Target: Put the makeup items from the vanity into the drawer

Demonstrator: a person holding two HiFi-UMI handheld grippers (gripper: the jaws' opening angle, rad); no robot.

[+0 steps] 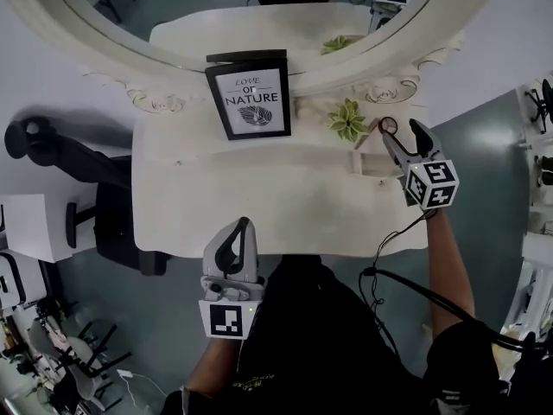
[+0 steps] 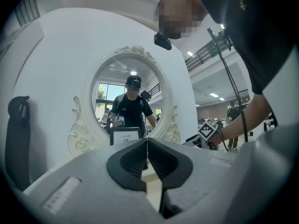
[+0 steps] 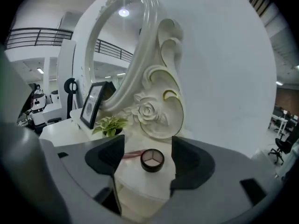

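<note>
A small round black makeup compact (image 3: pixel 152 159) with pale pans lies on a white ledge (image 3: pixel 154 183) at the vanity's right rear, beside the mirror's carved base. It also shows in the head view as a dark ring (image 1: pixel 388 125). My right gripper (image 3: pixel 145 143) is open, with its jaws either side of the compact and not touching it; the head view shows this gripper (image 1: pixel 399 130) at the vanity's right rear. A thin pink item (image 3: pixel 132 153) lies just behind the compact. My left gripper (image 1: pixel 244 225) hovers at the vanity's front edge, shut and empty (image 2: pixel 147 141).
A framed "Love of Nature" print (image 1: pixel 250 98) leans against the oval mirror (image 1: pixel 104 50). A small green plant (image 1: pixel 347 119) stands left of the compact. A black chair (image 1: pixel 60 158) sits off the vanity's left side. A cable (image 1: pixel 406 279) trails from the right gripper.
</note>
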